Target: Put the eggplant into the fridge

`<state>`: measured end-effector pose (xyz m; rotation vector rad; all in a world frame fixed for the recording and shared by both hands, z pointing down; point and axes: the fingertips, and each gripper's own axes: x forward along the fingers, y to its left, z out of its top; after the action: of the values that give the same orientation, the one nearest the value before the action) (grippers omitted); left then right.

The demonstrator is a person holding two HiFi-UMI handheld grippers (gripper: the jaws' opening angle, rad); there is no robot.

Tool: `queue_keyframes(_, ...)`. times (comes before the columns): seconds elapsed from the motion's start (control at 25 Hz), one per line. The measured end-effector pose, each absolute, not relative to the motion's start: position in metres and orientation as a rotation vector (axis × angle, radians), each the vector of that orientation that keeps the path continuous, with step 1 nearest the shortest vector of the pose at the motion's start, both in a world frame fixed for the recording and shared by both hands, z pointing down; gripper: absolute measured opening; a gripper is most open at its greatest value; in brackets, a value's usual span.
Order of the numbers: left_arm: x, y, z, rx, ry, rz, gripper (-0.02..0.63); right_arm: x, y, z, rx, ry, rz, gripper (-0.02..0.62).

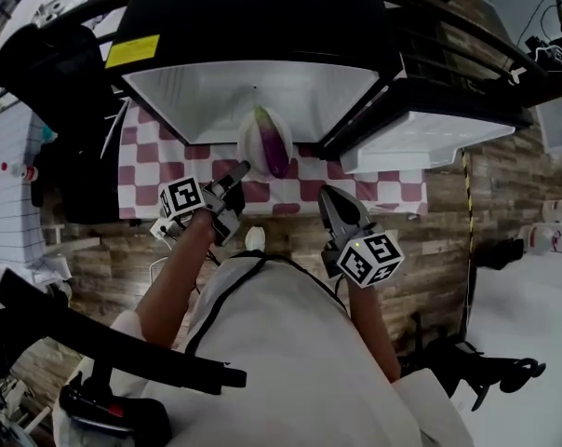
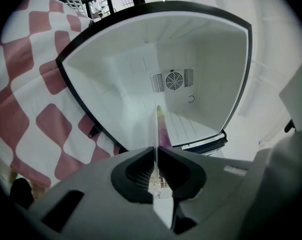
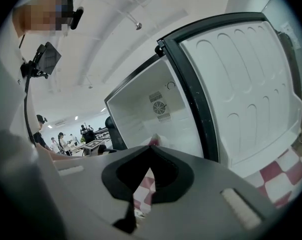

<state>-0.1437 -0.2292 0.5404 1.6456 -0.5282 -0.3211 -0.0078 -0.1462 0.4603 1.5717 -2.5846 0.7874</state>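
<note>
Eggplant [image 1: 274,142], purple with a green tip, lies on a white plate [image 1: 250,147] right at the mouth of the open fridge [image 1: 253,87]. The plate overlaps the cabinet's near edge and the red-and-white checked cloth [image 1: 169,170] that covers the surface beneath. The left tool [image 1: 238,169] is narrow and clamped on the plate's near rim. In its own view the left tool [image 2: 156,151] has the plate [image 2: 155,134] edge-on as a thin white line between the jaws, with the eggplant [image 2: 164,126] on the line's right side. Beyond it is the fridge's white back wall [image 2: 136,69] and a round fan grille [image 2: 174,80]. The right tool [image 1: 327,196] is empty, its tips meeting (its own view [image 3: 151,146] shows this too), and it hangs near and right of the plate, apart from it. The door [image 1: 421,142] stands swung out to the right, just beyond that tool, its moulded white liner [image 3: 246,79] facing the opening. A yellow label [image 1: 132,51] sits on the fridge's black top at far left.
</note>
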Motion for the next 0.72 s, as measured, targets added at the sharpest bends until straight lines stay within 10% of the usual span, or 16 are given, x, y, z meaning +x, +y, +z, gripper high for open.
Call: queue_keyframes(0.72, -0.110, -0.280, 0.553, 1.641, -0.427, -0.309, 0.026, -0.001, -0.170, 0.468, 1.617, -2.527, 0.808, 0.008)
